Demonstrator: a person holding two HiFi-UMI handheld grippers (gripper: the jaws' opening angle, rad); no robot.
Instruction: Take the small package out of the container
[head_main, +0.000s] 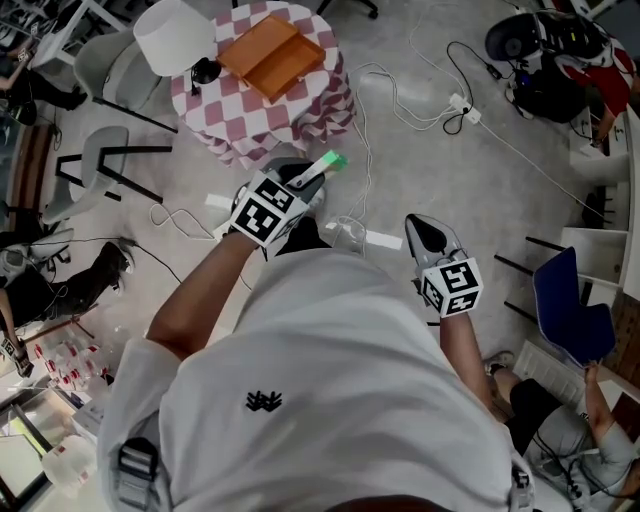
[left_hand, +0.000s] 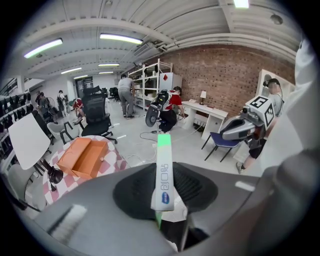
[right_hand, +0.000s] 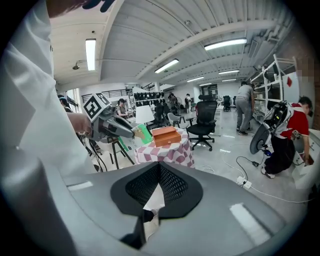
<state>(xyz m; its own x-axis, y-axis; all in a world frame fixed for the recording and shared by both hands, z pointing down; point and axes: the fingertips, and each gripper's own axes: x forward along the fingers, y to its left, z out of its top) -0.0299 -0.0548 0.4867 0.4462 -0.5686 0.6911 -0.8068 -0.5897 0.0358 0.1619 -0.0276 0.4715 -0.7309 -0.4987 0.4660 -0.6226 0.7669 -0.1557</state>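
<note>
A small white package with a green end (left_hand: 164, 167) stands upright between my left gripper's (left_hand: 165, 175) jaws, which are shut on it. From the head view the package (head_main: 326, 165) sticks out of the left gripper (head_main: 303, 187) just below the table. The container, an open orange box (head_main: 272, 55), sits on the checkered table (head_main: 300, 110); it also shows as the orange box (left_hand: 84, 156) and the orange box (right_hand: 166, 135). My right gripper (head_main: 428, 235) hangs to the right at waist height, its jaws closed together with nothing between them (right_hand: 159, 167).
A white lamp (head_main: 175, 37) stands on the table's left edge beside the box. Grey chairs (head_main: 110, 160) stand left of the table. Cables and a power strip (head_main: 462, 108) lie on the floor to the right. A blue chair (head_main: 568, 305) is at the right.
</note>
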